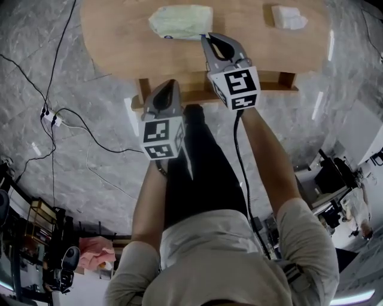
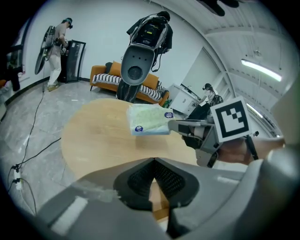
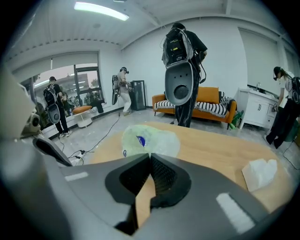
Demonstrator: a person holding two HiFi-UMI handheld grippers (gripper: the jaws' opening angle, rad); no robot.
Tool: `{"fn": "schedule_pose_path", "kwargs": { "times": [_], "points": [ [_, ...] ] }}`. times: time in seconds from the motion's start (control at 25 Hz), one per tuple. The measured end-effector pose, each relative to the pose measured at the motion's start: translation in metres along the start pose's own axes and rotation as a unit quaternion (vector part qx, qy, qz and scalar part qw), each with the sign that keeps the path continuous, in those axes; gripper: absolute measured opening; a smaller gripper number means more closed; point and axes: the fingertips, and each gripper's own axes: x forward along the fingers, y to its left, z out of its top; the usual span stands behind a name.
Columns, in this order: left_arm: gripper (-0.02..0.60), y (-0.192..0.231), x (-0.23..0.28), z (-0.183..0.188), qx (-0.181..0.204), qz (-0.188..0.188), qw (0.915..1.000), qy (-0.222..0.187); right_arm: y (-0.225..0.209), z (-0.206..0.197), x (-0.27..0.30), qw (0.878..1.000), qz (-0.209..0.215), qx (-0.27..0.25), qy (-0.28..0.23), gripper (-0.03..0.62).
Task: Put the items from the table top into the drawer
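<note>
A pale green tissue pack [image 1: 179,22] lies on the round wooden table [image 1: 119,42]; it also shows as the tissue pack [image 2: 149,119] and the tissue pack [image 3: 150,139]. A crumpled white tissue [image 1: 288,18] lies to its right, seen too as the white tissue [image 3: 260,172]. My right gripper [image 1: 207,37] is shut, its tips at the pack's near right corner; I cannot tell if they touch it. My left gripper [image 1: 170,83] is shut and empty, lower, over the wooden drawer [image 1: 275,83] that juts out under the table's near edge.
Cables and a power strip [image 1: 48,116] lie on the marble floor at the left. A person [image 3: 180,70] stands at the table's far side. An orange sofa [image 3: 206,101] and other people are further back. My own legs [image 1: 203,161] stand below the drawer.
</note>
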Motion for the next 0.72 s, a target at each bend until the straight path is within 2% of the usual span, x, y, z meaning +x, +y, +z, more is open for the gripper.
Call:
{"fn": "schedule_pose_path", "kwargs": {
  "times": [0.36, 0.48, 0.72],
  "points": [
    [0.020, 0.009, -0.020, -0.046, -0.033, 0.047, 0.9983, 0.002, 0.044, -0.040, -0.037, 0.999, 0.027, 0.013, 0.010, 0.008],
    [0.020, 0.009, -0.030, -0.055, -0.029, 0.061, 0.9977, 0.001, 0.065, -0.054, -0.048, 0.999, 0.042, 0.018, 0.009, 0.008],
    [0.020, 0.021, -0.056, -0.079, -0.022, 0.060, 0.9978, 0.016, 0.125, -0.082, -0.066, 0.997, 0.066, 0.026, 0.024, 0.008]
  ]
}}
